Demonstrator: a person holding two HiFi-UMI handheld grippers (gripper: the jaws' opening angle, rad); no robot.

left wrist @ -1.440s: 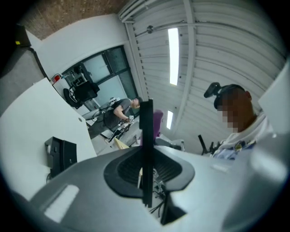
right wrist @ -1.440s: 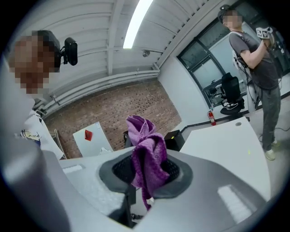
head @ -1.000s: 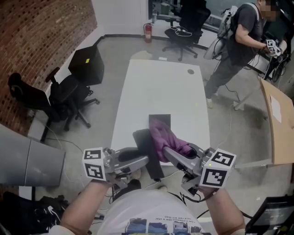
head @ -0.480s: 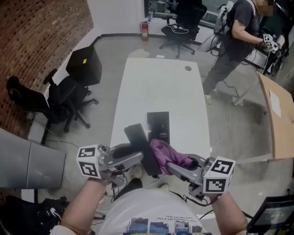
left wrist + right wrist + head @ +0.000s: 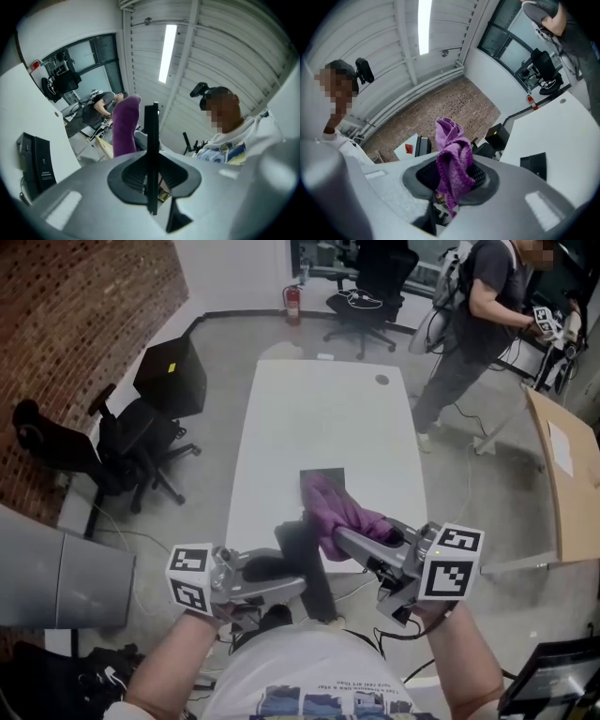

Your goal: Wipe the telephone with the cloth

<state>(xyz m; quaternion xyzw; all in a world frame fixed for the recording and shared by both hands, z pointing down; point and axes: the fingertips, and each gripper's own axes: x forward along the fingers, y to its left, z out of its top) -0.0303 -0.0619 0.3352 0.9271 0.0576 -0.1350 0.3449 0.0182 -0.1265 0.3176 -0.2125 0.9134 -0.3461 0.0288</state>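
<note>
Holding the telephone (image 5: 305,554) (image 5: 151,136) up off the table (image 5: 319,418), the left claw (image 5: 296,576) (image 5: 151,178) is shut on it, with one pad on each flat side. The telephone sticks out past the claw tips like a thin black board. It looks hard, smooth and a bit slippery, and not heavy. I think the glass side could crack if it fell, so a firm hold low down is best; that leaves the rest bare for wiping.

The right claw (image 5: 343,538) (image 5: 450,183) is closed on the purple cloth (image 5: 336,507) (image 5: 452,157) — a soft, light, floppy bunch that pokes out in front of its tips. The cloth hangs just beside the telephone, near its far end. I cannot tell if they touch.
</note>
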